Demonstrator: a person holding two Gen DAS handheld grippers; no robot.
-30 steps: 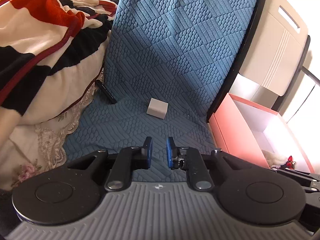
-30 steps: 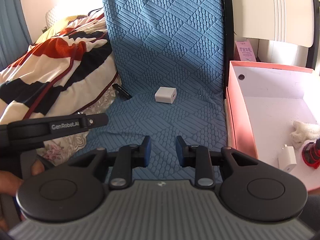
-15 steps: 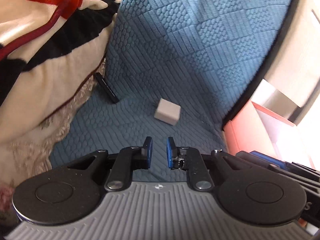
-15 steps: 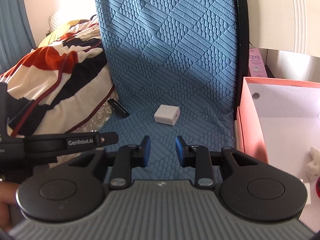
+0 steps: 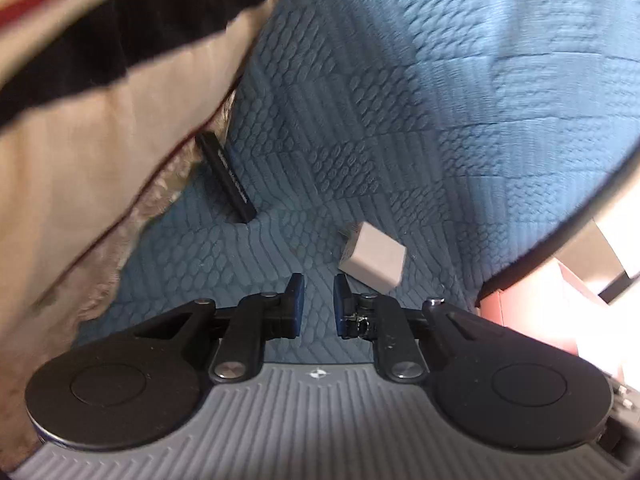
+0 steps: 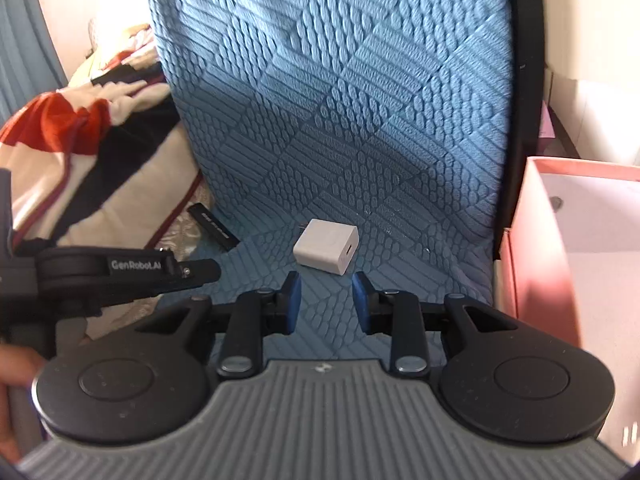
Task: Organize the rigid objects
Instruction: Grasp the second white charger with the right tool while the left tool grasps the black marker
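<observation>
A white charger cube (image 6: pixel 326 246) lies on the blue quilted mat (image 6: pixel 360 128), just beyond my right gripper (image 6: pixel 323 300), which is open and empty. The cube also shows in the left wrist view (image 5: pixel 374 258), just right of my left gripper (image 5: pixel 319 300), which is open with a narrow gap and empty. A black flat stick (image 5: pixel 226 178) lies at the mat's left edge, partly under the blanket; it shows in the right wrist view too (image 6: pixel 214 226). The left gripper's body (image 6: pixel 120 276) sits at the left of the right wrist view.
A red, black and cream blanket (image 6: pixel 80 152) is piled on the left. A pink open box (image 6: pixel 540 248) stands on the right of the mat, its pink wall also showing in the left wrist view (image 5: pixel 528 312). A dark upright edge (image 6: pixel 524 100) borders the mat.
Both grippers have moved forward toward the white cube, which now looks larger and nearer. The left view has swung left and down toward the black stick. The right jaws have opened wider.
</observation>
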